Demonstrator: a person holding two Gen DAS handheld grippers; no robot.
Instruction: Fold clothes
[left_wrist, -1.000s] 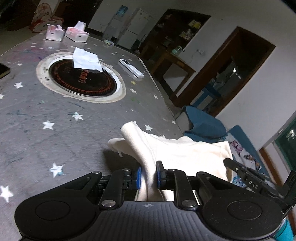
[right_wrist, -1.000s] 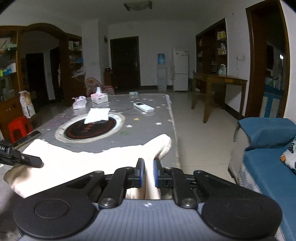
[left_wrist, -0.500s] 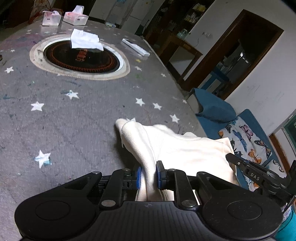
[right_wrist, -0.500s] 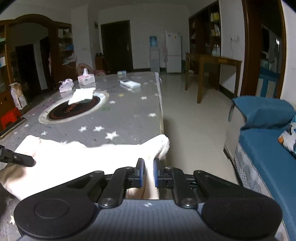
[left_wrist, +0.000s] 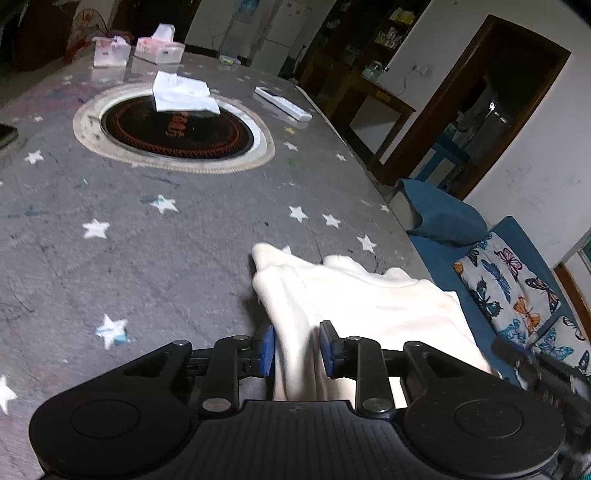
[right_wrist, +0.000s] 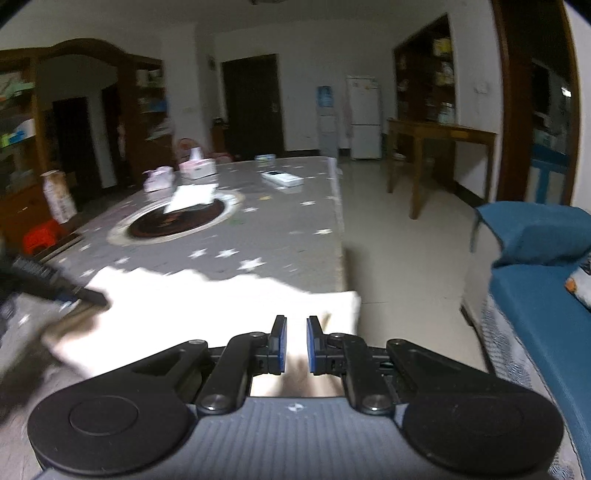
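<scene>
A cream garment (left_wrist: 362, 295) lies bunched on the near right part of the grey star-patterned table (left_wrist: 147, 240). My left gripper (left_wrist: 297, 350) has a fold of it between its blue pads; the jaws are opening and the right pad stands just off the cloth. In the right wrist view the same garment (right_wrist: 207, 299) spreads across the table's near corner, blurred. My right gripper (right_wrist: 295, 343) is shut on its edge beside the table's right side. The left gripper's black finger (right_wrist: 55, 284) shows at the garment's left end.
A round dark hob (left_wrist: 173, 129) sits in the table's middle with a folded white cloth (left_wrist: 183, 92) on it. Behind are two tissue boxes (left_wrist: 159, 48) and a white remote (left_wrist: 282, 103). A blue sofa (right_wrist: 535, 295) with a butterfly cushion (left_wrist: 509, 284) stands right of the table.
The left jaws have widened around the fold they were pinching. The garment has come down onto the table, and the right gripper has sunk with its edge.
</scene>
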